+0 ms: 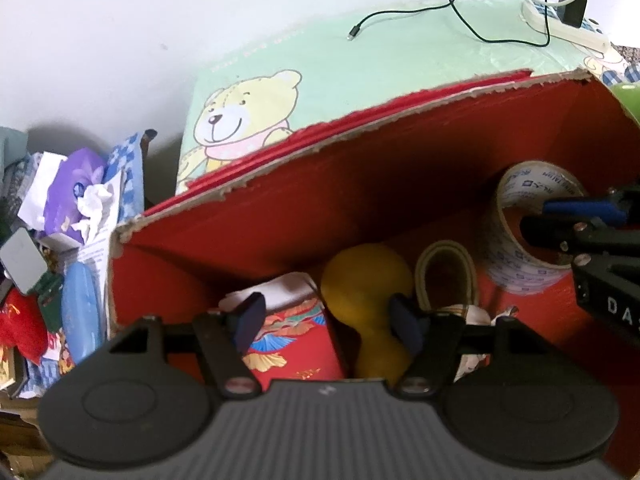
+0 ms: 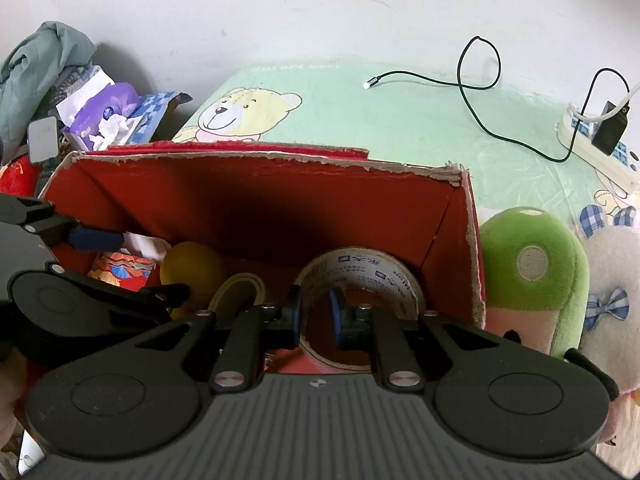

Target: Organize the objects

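You see white letters "DA" on black body of right tool (image 1: 576, 216), cut off at frame edge. White roll of packing tape (image 2: 360, 276) carries repeated blue print with small square logos; one word looks like "TAPE", rest too small to read. Pale line of lettering on green bear-print sheet (image 2: 400, 120) near wall: illegible.

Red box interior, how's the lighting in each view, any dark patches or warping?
Left wrist view: the red box has a deep shadow across its back wall, and its torn rim bows from fisheye distortion. Right wrist view: the same dark patch sits above the tape roll, and the frame corners vignette.
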Tool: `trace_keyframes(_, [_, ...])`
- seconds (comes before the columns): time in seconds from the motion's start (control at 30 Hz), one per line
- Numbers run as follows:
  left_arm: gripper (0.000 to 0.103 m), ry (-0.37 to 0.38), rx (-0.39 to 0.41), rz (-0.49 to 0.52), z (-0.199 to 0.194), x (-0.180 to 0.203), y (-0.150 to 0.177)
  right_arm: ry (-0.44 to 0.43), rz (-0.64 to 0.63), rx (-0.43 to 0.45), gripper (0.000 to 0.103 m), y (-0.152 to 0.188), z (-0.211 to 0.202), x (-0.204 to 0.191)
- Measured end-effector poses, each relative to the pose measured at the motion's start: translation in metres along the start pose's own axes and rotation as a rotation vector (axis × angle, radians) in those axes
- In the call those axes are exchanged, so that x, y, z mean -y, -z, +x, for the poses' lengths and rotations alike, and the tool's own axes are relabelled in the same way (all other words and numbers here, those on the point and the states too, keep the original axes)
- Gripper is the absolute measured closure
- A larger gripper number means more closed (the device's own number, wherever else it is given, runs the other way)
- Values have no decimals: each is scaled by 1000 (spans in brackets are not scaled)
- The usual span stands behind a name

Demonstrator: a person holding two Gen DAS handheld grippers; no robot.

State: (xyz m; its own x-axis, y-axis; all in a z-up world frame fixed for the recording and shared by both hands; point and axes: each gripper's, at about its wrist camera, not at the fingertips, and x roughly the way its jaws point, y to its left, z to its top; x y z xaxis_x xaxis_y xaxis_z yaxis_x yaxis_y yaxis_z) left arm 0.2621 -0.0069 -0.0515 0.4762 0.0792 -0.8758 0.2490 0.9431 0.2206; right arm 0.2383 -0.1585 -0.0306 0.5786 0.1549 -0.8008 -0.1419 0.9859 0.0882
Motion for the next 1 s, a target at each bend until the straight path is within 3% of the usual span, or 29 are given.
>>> trace_keyframes(0.5, [31,-23,-11,-26,2,-2,-2,29,13,14,98,1,-1,2])
trace_keyframes(1.0, [31,-34,-25,-30,5,-3,-3,34,-8,-2,96,0,-1,0])
